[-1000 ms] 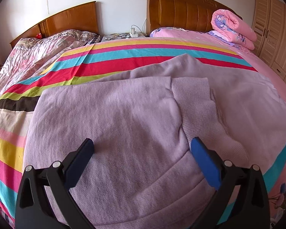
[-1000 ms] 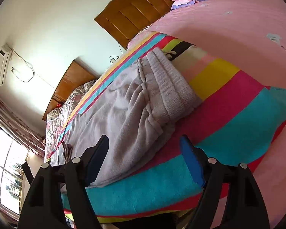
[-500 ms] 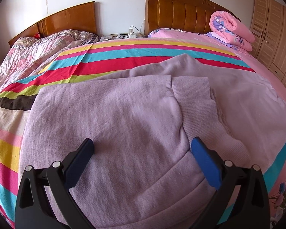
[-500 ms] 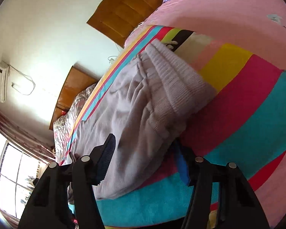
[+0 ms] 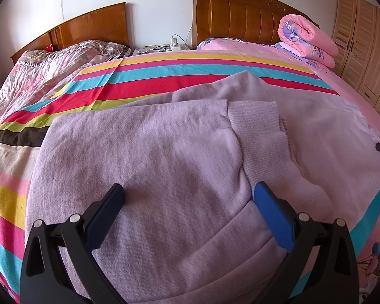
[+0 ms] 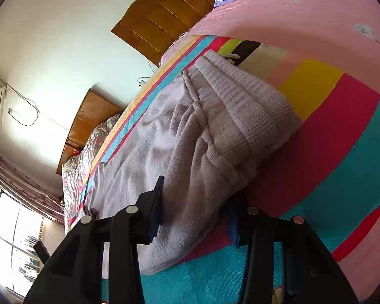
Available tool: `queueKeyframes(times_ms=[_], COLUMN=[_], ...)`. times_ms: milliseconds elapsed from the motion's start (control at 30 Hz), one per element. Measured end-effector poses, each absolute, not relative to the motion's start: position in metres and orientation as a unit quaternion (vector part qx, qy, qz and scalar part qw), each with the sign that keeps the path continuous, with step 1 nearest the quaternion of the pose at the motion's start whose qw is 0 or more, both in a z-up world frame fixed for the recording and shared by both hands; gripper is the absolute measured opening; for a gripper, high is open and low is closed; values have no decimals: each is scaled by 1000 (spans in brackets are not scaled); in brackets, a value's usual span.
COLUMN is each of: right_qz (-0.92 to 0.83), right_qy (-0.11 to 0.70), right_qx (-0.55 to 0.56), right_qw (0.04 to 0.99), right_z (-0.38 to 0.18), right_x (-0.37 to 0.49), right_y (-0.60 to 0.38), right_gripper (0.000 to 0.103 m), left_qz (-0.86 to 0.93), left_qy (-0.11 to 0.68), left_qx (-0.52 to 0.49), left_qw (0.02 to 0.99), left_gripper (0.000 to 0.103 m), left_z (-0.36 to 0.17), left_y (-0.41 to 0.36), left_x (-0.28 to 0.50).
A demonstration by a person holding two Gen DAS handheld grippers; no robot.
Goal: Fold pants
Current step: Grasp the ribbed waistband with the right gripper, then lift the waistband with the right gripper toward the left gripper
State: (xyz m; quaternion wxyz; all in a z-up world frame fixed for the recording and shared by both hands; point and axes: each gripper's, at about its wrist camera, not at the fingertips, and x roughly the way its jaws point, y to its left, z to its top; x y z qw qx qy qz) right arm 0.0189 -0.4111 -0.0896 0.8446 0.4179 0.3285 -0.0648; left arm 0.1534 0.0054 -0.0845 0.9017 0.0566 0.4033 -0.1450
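Note:
Lilac pants (image 5: 164, 152) lie folded on a striped sheet (image 5: 164, 76), a ribbed band (image 5: 261, 136) on top. My left gripper (image 5: 190, 197) hovers open just over them, its blue pads spread wide on bare fabric and gripping nothing. In the right wrist view the same pants (image 6: 190, 139) run away from me, with the ribbed waistband (image 6: 240, 116) at the near right. My right gripper (image 6: 195, 207) is closing on the near edge of the pants. Bunched fabric fills the gap, touches the left pad and drapes over the right one.
A rolled pink quilt (image 5: 306, 40) sits by the wooden headboard (image 5: 240, 12). A wardrobe (image 5: 362, 38) stands at the right. A second bed with a floral cover (image 5: 50, 71) lies left, past a nightstand with a power strip (image 5: 174, 48). A window (image 6: 10, 240) is behind.
My right gripper has slid forward onto the near edge of the pants and its jaws have narrowed from wide apart to around the fabric. The left gripper has stayed put.

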Motion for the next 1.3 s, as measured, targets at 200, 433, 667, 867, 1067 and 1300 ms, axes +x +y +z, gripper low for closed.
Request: queueKeyframes(times_ms=[200,433,667,867,1067,1300], right_qz=[-69,-63,-70,-95,37,176], right_qy=[317,301,266,243,228,265], right_qx=[427,441,465,254,-106,-437], right_qw=[844,843,841,931,967,842], right_z=[-96,-101,-91,12,72,-77], right_x=[19,16,4,33,87,58], right_y=[-414,-417,-425,-354,-132,58], right_gripper=[30,30,26,24,24,20], left_qz=[-140,-188,-211,-159,-59,-71], left_qy=[405,370,399,326,321,355], left_qx=[61,110,139,61,-70,-174], left_qw=[901,903,882,930,943,916], left_gripper=[102,102,102,102,102,102], left_z=[-82,-55,-85,-25,-6,-26], left_y=[4,-41,-60,25,146,221], left_x=[152,129,129,126,128,107])
